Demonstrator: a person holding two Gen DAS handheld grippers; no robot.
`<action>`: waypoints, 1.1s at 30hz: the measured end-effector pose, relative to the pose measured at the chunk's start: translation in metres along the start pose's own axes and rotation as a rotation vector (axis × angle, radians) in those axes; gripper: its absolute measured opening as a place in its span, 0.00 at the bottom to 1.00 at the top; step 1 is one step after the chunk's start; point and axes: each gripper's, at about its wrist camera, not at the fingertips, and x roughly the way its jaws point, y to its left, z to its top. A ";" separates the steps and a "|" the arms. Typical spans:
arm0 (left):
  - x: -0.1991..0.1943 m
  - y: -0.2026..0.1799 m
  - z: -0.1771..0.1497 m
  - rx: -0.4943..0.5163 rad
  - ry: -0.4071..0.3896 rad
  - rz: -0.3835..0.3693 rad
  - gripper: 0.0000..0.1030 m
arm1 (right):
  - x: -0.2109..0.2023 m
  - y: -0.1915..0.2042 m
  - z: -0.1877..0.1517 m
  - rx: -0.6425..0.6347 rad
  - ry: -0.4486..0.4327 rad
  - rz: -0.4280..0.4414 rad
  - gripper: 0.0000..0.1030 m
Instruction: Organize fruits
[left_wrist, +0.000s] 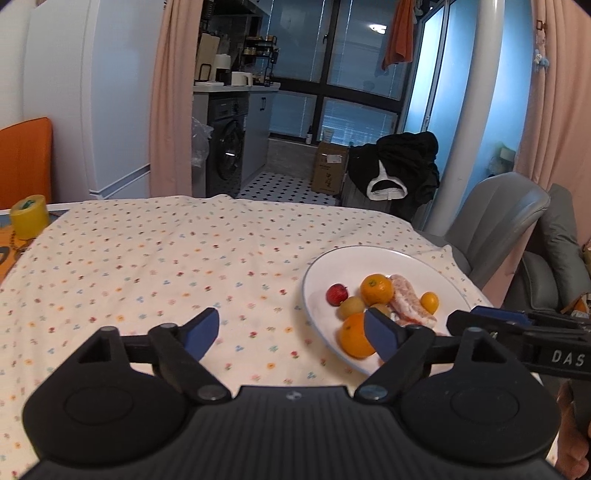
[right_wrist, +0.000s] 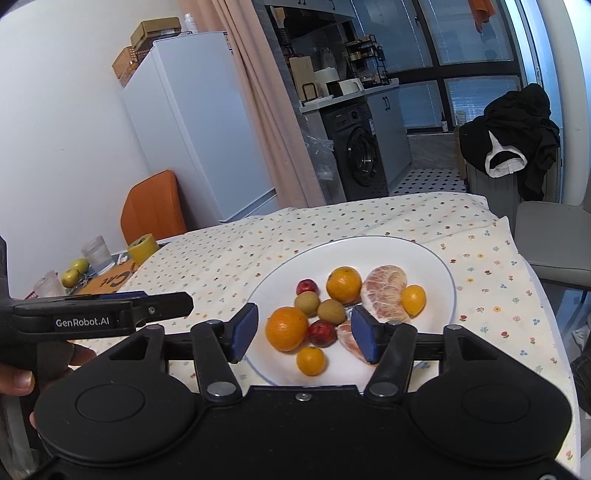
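Observation:
A white plate (right_wrist: 436, 266) on the flowered tablecloth carries the fruit: two oranges (right_wrist: 287, 328), two small red fruits (right_wrist: 322, 333), two greenish-brown fruits (right_wrist: 331, 311), two small yellow-orange fruits (right_wrist: 311, 360) and peeled pomelo pieces (right_wrist: 386, 293). My right gripper (right_wrist: 303, 334) hovers open over the near side of the plate, nothing between its fingers. In the left wrist view the plate (left_wrist: 332, 266) lies to the right, and my left gripper (left_wrist: 291, 334) stands open above the cloth at its left rim. The right finger hides part of an orange (left_wrist: 353, 336).
At the table's far left stand a yellow tape roll (right_wrist: 142, 248), a glass (right_wrist: 96, 253) and two green apples (right_wrist: 75, 271). An orange chair (right_wrist: 153, 208) sits behind, a grey chair (left_wrist: 495, 221) at the right. A hand (right_wrist: 22, 373) holds the left gripper.

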 end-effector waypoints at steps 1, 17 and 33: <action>-0.003 0.001 0.000 0.001 0.000 0.004 0.84 | -0.001 0.002 0.000 -0.002 0.000 0.001 0.58; -0.045 0.021 -0.016 -0.030 0.027 0.045 0.96 | -0.028 0.035 -0.005 -0.039 -0.017 0.012 1.00; -0.092 0.034 -0.025 -0.029 0.009 0.081 1.00 | -0.058 0.056 -0.010 -0.036 -0.017 -0.009 1.00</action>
